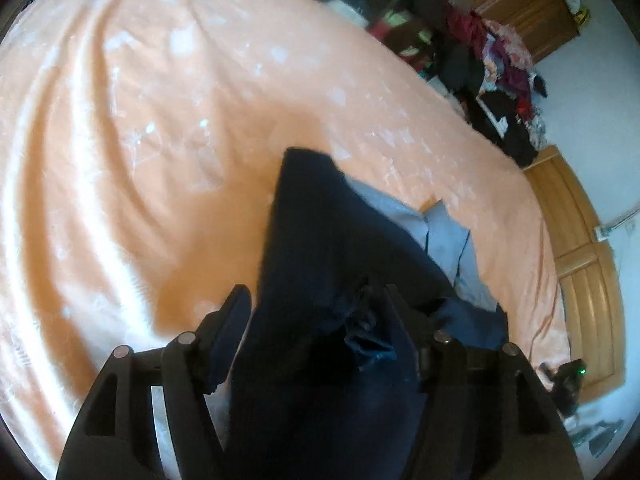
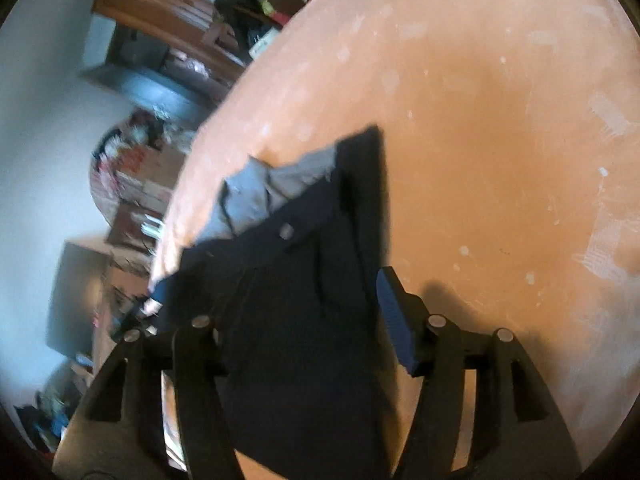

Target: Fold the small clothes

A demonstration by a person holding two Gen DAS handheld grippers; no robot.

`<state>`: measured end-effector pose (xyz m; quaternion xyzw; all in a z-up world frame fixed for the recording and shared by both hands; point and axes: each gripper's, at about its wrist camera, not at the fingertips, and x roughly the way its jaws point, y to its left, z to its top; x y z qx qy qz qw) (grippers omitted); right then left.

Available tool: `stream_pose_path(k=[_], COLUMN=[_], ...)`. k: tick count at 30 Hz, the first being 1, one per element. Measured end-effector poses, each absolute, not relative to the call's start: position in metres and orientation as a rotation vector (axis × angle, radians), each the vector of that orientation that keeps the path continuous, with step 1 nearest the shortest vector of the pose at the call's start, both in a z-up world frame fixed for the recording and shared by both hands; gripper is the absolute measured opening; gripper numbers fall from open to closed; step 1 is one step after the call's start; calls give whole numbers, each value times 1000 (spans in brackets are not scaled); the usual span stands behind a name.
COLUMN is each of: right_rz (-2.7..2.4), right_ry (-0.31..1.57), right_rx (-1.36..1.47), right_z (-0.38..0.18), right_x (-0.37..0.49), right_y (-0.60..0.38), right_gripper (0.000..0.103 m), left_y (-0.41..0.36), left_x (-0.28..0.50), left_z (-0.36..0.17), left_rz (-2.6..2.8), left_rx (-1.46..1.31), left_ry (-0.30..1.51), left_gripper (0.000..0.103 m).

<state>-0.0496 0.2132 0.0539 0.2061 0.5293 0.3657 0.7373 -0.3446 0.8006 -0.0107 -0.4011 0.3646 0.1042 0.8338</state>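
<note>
A dark navy small garment (image 1: pixel 320 240) with a pale grey lining (image 1: pixel 440 236) lies on the peach bedsheet (image 1: pixel 140 140). My left gripper (image 1: pixel 316 304) is low over its near end. The fingers stand apart with cloth filling the gap, and a ruffled bunch sits against the inner side of the right finger. In the right wrist view the same navy garment (image 2: pixel 304 300) shows a waistband button (image 2: pixel 286 232) and its grey lining (image 2: pixel 256 192). My right gripper (image 2: pixel 316 280) straddles it with its fingers apart. Its left finger is hard to make out against the dark cloth.
A heap of mixed clothes (image 1: pixel 480 52) lies beyond the far edge of the bed. A wooden bed frame (image 1: pixel 580 260) runs along the right side. In the right wrist view, cluttered floor items (image 2: pixel 132 160) and wooden furniture (image 2: pixel 160 0) lie past the bed's left edge. Bare bedsheet (image 2: pixel 500 120) stretches to the right.
</note>
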Motion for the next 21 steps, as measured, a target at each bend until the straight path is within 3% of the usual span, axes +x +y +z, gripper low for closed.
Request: stream_pose_path(k=[5,8,15,17,21], right_rz=[819,830,847,869,884], right_ry=[1161,1155,1121,1120,1133], right_rx=[343,268,207,170,142], right_z=[47,43,53,55,53], right_x=[-48,-47,-35,-36,-35], right_y=[230,240,261,268,270], right_gripper=[60,62,68,76,77], left_y=[800,807,810,810,799], left_x=[-370,-391,-367,-369,-370], left_z=[24,49,46,48,50], left_rz=[277,330,80,8,-26], left_rx=[-741,-690,-653,-635,-429], left_ry=[668,611,721,719,803], left_gripper=[70,82,82,83,83])
